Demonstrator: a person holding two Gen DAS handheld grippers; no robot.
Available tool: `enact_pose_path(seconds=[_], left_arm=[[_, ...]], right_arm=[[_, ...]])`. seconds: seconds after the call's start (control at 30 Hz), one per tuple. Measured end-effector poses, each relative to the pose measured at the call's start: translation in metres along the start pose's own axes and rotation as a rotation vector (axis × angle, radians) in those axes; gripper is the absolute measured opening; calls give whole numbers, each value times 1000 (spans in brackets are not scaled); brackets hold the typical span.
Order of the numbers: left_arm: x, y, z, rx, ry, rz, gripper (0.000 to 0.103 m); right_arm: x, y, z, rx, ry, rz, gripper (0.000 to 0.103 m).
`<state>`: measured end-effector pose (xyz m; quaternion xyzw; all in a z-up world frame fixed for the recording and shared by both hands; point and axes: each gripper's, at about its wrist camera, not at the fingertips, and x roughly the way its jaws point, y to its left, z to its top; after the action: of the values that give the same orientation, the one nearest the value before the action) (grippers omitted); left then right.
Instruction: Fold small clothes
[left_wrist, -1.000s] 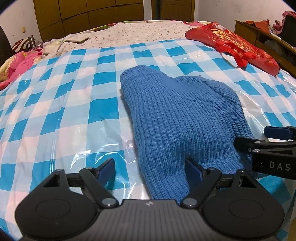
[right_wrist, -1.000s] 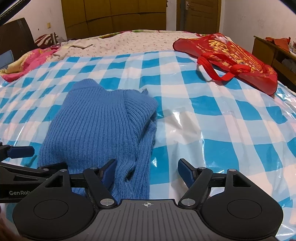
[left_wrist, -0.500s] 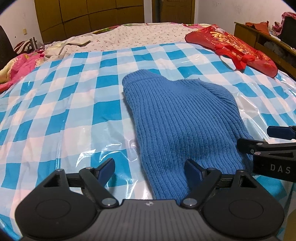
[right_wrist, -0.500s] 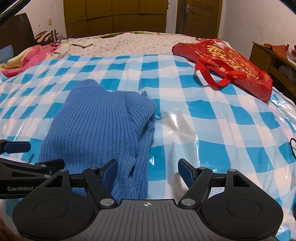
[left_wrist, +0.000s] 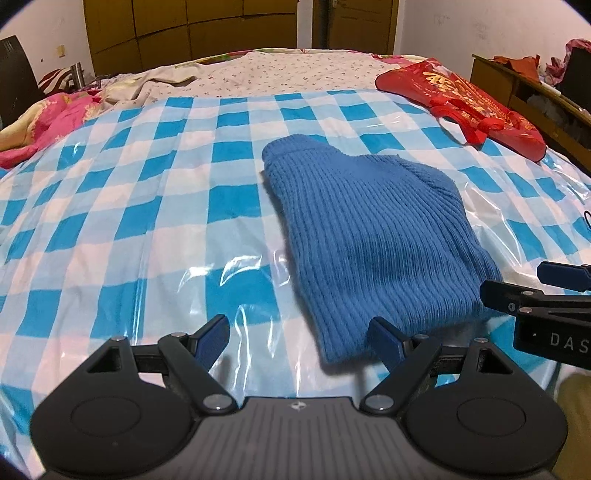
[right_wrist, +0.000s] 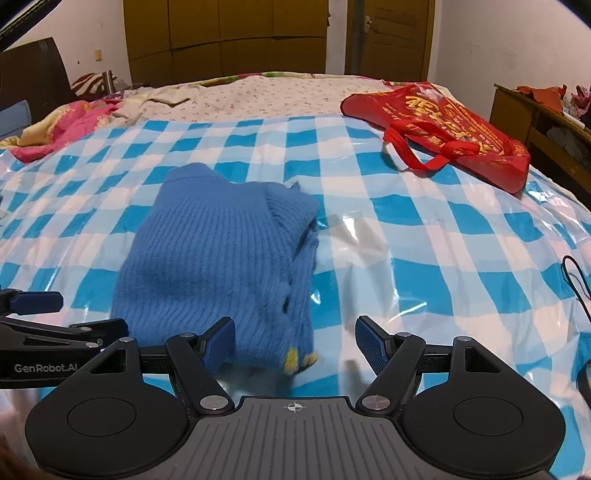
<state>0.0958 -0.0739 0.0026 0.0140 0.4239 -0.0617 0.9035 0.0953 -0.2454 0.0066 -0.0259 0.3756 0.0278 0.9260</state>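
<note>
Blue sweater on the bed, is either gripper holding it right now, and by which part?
Nothing is held. The blue sweater lies free; left gripper and right gripper are both open.

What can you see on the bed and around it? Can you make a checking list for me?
Surface: bed under a blue-and-white checked plastic sheet, shiny and wrinkled.
Job's things: blue knit sweater lying folded on the sheet; yellow bits show at its near hem in the right wrist view.
Clutter: red bag at the far right; pink blanket at the far left; floral sheet behind.
Grippers: left tool open, holding nothing; right tool open, holding nothing.
Cables: thin black cable at the right edge.
Surroundings: wooden wardrobe, door, wooden furniture on the right.
</note>
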Motion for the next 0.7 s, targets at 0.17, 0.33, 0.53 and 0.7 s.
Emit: enact_pose_path(seconds=[0.17,0.33,0.53,0.7], left_arm=[[-9,2,-10,6,-1,-2,93],[-16,5,-16,3,-7,-7,93],[-23,14,-20,-17,-19,-4,93],[-26,18,-22,-29,-22,0,93]], right_arm=[[-12,10,-6,8,-4,14,74],[-20,22,-7,-14,-12,23,74],[-24,33,-8,-33,-15,31,75],[-27,39,-9,-43,-16,33,75]])
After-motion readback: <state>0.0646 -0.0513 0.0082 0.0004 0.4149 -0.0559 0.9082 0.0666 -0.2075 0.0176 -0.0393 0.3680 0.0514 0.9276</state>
